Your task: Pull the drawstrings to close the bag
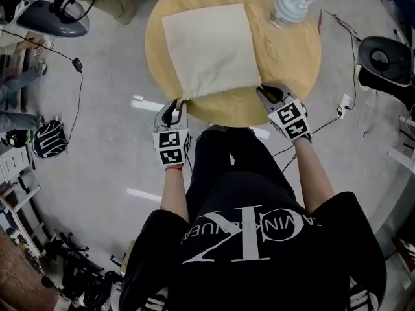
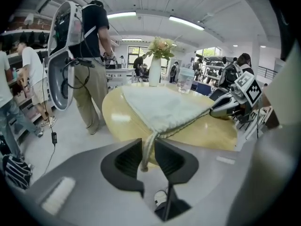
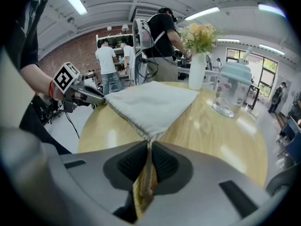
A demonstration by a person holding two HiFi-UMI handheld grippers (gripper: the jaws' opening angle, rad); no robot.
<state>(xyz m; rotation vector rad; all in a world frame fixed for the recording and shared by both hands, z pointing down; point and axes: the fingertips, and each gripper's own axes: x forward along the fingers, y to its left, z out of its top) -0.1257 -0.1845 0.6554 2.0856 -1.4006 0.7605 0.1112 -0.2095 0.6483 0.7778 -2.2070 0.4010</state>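
A cream drawstring bag (image 1: 207, 47) lies flat on the round wooden table (image 1: 292, 63), its mouth toward the near edge. My left gripper (image 1: 176, 105) is at the bag's near left corner. In the left gripper view its jaws (image 2: 148, 142) are closed on the pale drawstring (image 2: 148, 149), which runs up to the bag (image 2: 160, 107). My right gripper (image 1: 267, 92) is at the near right corner. In the right gripper view it (image 3: 149, 147) pinches the other drawstring (image 3: 143, 187), whose tail hangs behind the jaws.
A clear lidded cup (image 1: 288, 8) stands on the table's far right, and a white vase with flowers (image 3: 196, 69) at its far edge. A person with a backpack rig (image 2: 89, 55) stands beyond the table. A black chair (image 1: 386, 60) and floor cables (image 1: 78, 63) flank it.
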